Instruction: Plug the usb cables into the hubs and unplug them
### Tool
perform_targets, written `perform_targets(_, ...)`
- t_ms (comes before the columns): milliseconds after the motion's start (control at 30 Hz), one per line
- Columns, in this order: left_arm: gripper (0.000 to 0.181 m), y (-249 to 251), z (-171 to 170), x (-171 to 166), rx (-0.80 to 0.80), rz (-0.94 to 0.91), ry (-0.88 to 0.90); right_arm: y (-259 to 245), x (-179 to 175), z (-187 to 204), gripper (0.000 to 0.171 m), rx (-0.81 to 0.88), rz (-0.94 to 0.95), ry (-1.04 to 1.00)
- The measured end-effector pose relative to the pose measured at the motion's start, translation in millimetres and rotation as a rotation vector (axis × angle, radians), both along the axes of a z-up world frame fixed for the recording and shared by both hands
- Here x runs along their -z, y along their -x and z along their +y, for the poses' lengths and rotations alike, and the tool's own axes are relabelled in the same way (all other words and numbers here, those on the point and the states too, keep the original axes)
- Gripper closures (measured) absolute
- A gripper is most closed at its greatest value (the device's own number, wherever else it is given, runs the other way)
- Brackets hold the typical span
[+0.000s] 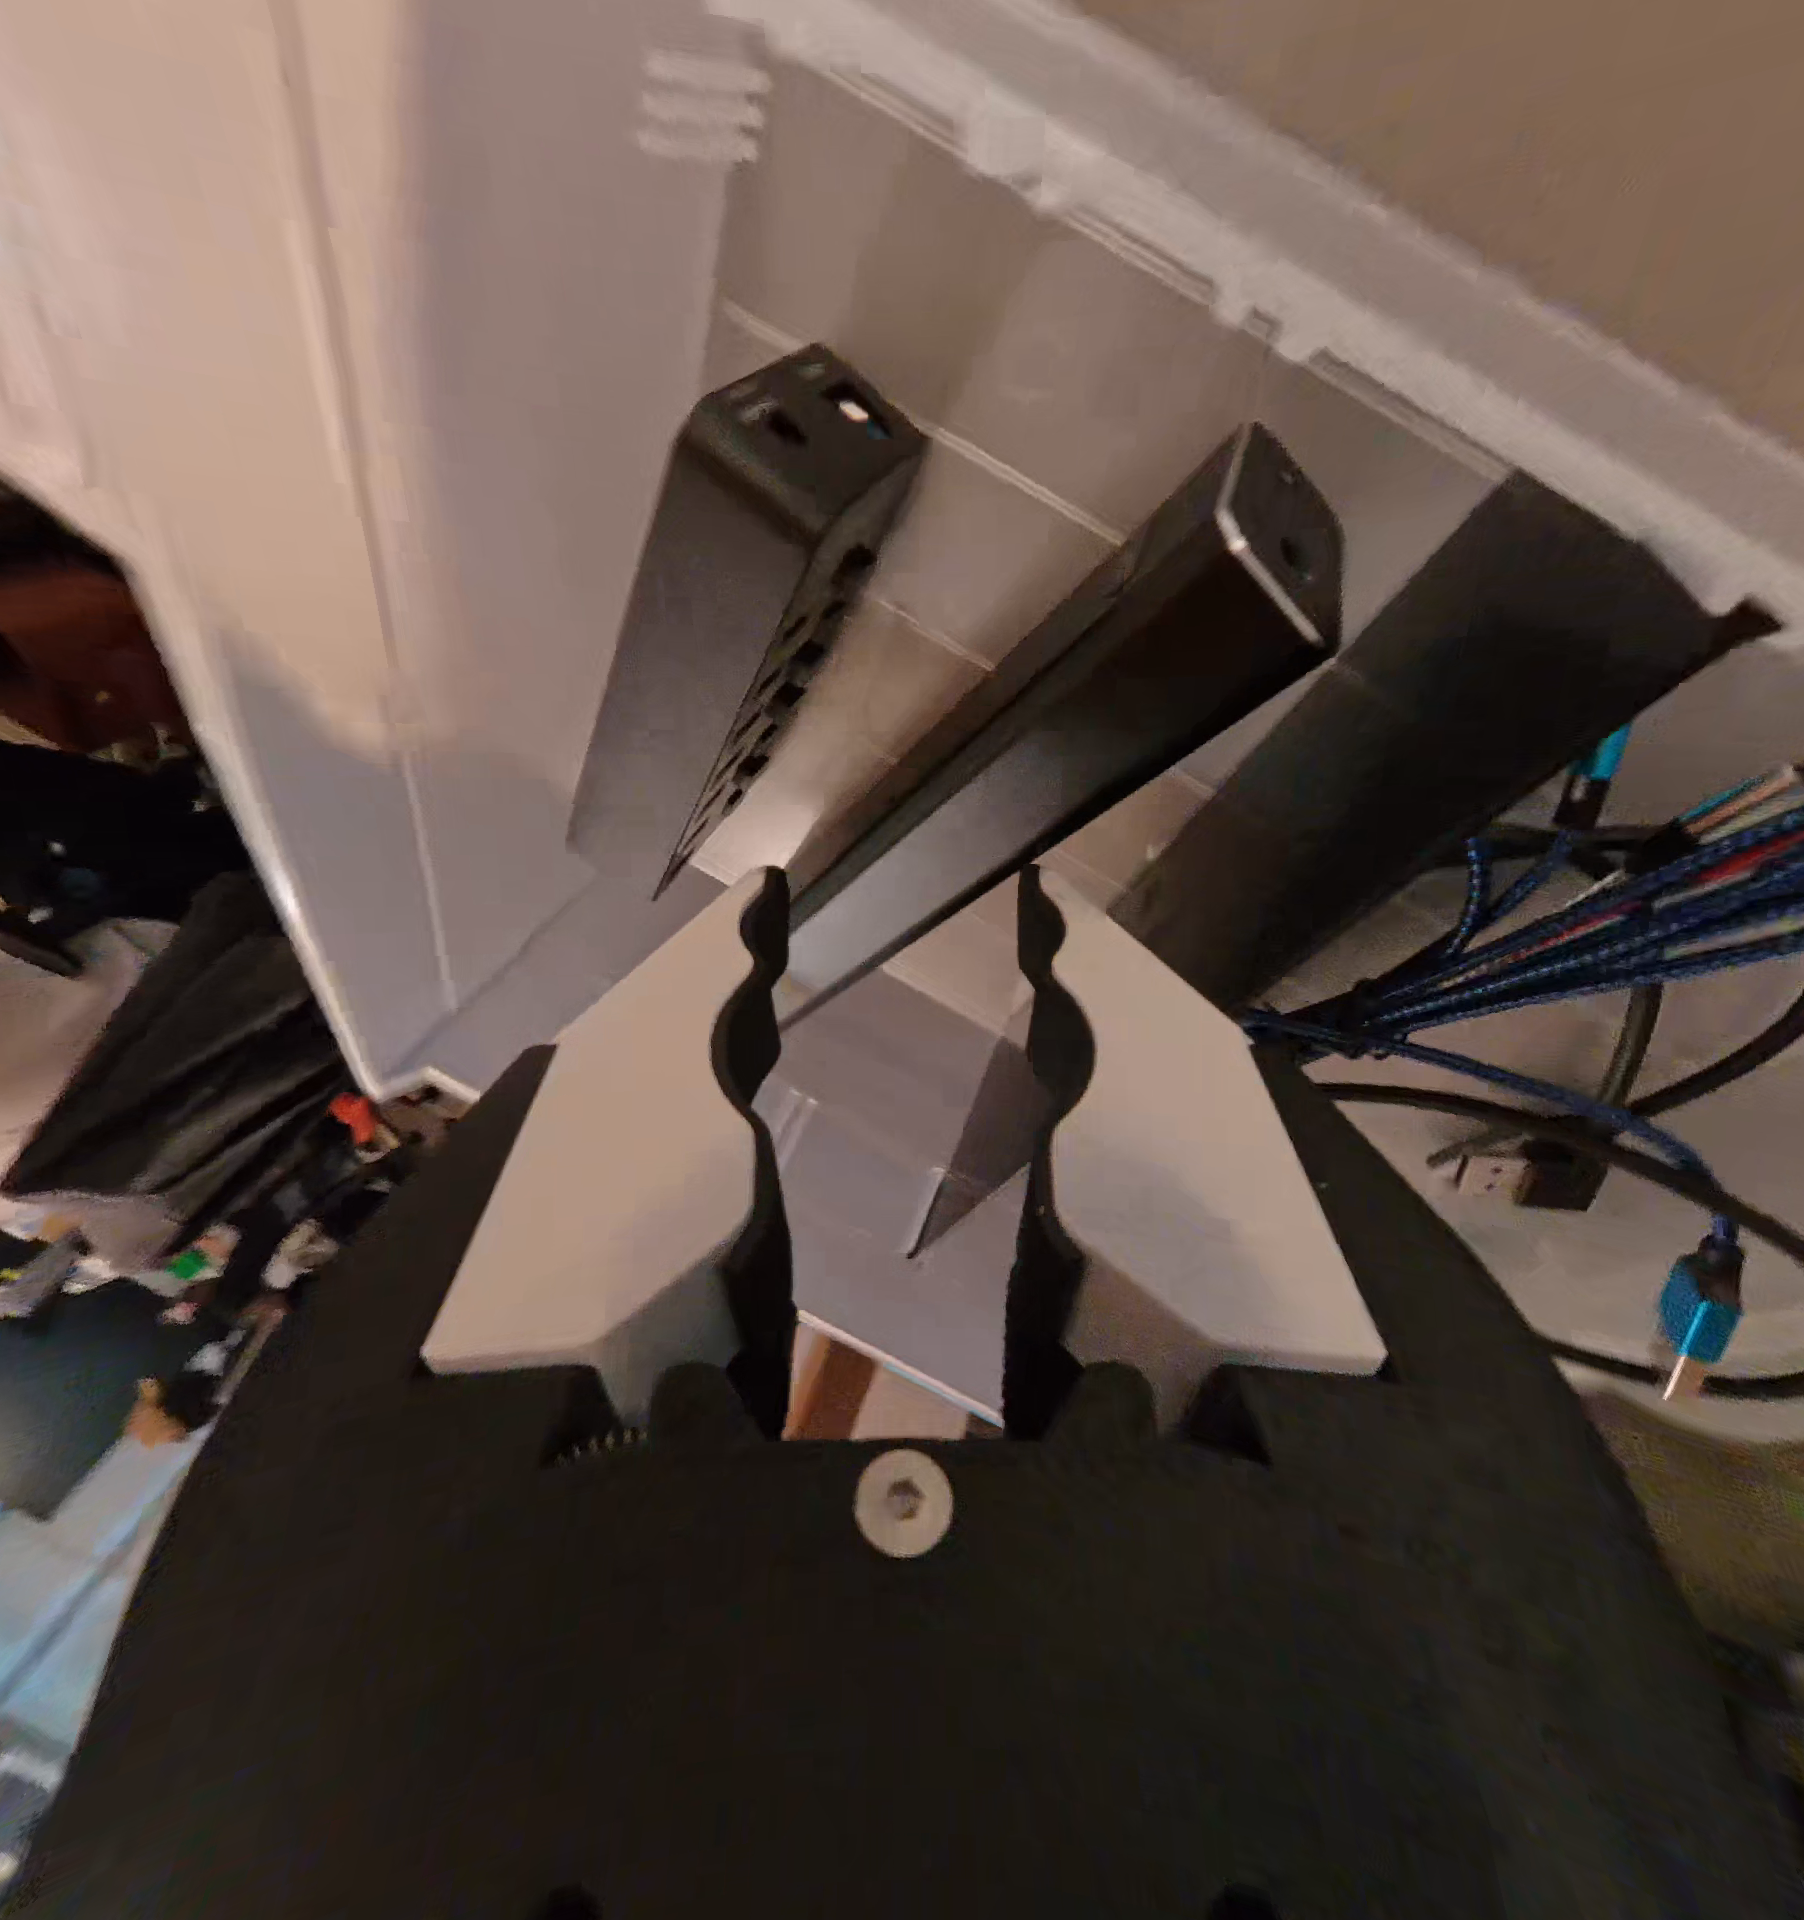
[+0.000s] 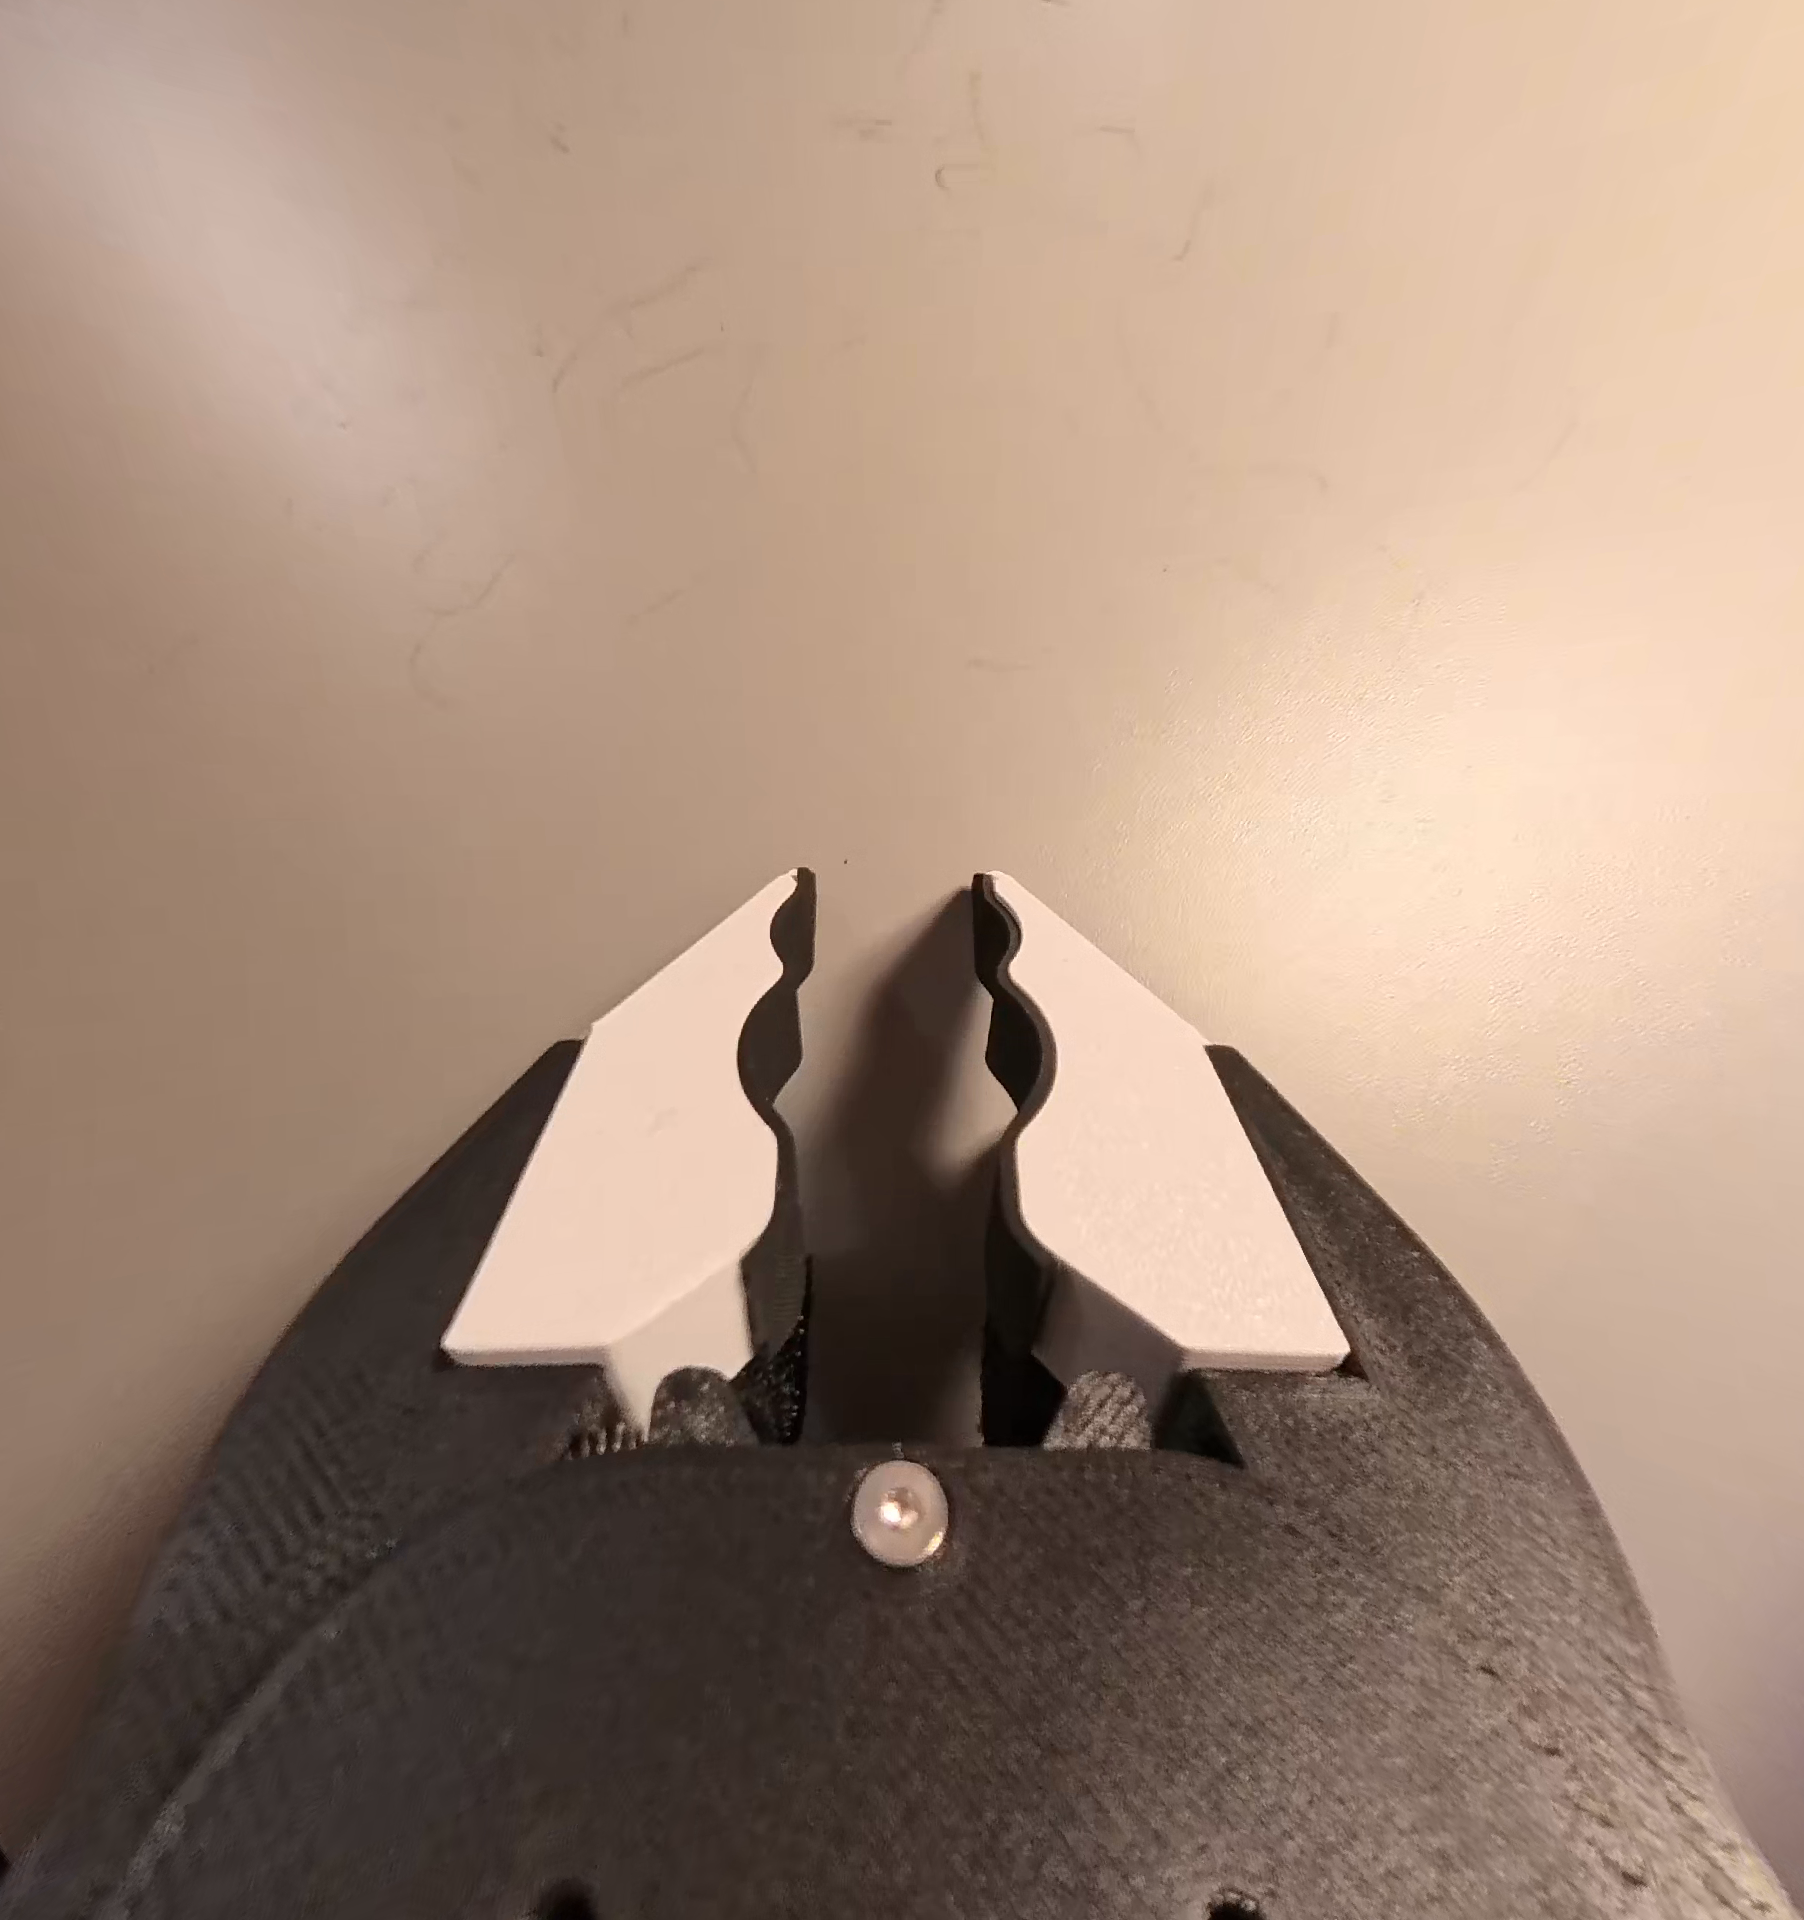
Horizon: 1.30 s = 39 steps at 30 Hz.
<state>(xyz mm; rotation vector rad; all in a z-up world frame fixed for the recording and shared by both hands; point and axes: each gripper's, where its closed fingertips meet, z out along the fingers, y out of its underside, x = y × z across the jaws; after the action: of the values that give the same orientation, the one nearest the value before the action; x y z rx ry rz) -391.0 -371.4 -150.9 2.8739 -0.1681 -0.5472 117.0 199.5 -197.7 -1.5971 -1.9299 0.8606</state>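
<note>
In the left wrist view, three dark USB hubs stand on a white board [image 1: 991, 416]. The left hub [image 1: 732, 623] shows a row of ports along its side, the middle hub [image 1: 1116, 686] is a long black bar, and the right hub [image 1: 1397, 769] is a wider dark block. A bundle of blue braided USB cables [image 1: 1604, 935] lies to the right, with a blue-collared plug [image 1: 1698, 1320] and a black USB plug [image 1: 1500, 1174] loose on the surface. My left gripper [image 1: 900, 894] is open and empty, its tips just short of the middle hub. My right gripper [image 2: 893, 883] is open and empty over a plain beige surface [image 2: 877, 416].
A white wall or cabinet edge [image 1: 358, 623] runs down the left of the board. Dark clutter and small items [image 1: 150, 1195] lie at the lower left. A black cable loop [image 1: 1791, 1299] curves at the right edge. The left wrist view is tilted and blurred. It is some 5 cm from my left tips to the left hub [image 1: 732, 623]. The black USB plug [image 1: 1500, 1174] is about 15 cm from my left fingertips.
</note>
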Motion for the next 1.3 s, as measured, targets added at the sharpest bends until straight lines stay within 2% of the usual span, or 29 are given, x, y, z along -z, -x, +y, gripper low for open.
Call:
perform_targets(133, 0.136, -3, 3, 10, 0.093, -0.076, 0.144, 1, 0, 1, 0.141, 0.002, -0.002, 0.015)
perform_targets(400, 0.141, -14, 11, 35, 0.124, -0.182, 0.231, 0, 0, 1, 0.141, 0.002, -0.002, 0.017)
perform_targets(600, 0.150, -3, 19, 28, 0.108, -0.118, 0.134, 0, 0, 0, 0.141, -0.006, -0.002, 0.019)
perform_targets(733, 0.149, 6, 37, -8, 0.156, 0.058, -0.108, -1, -1, -2, 0.140, -0.015, -0.001, 0.020)
perform_targets(900, 0.149, -3, 51, -87, 0.129, 0.298, -0.385, -2, 0, -5, 0.139, -0.037, 0.000, 0.009)
perform_targets(1000, 0.149, -31, 78, -135, 0.125, 0.359, -0.585, -1, 0, -9, 0.138, -0.056, 0.002, -0.004)
perform_targets(1167, 0.150, -96, 153, -193, 0.127, 0.314, -0.957, 19, -22, -22, 0.138, -0.097, 0.141, -0.005)
perform_targets(1300, 0.151, -167, 243, -200, 0.173, 0.047, -1.237, 55, -55, -48, 0.135, -0.178, 0.270, 0.073)
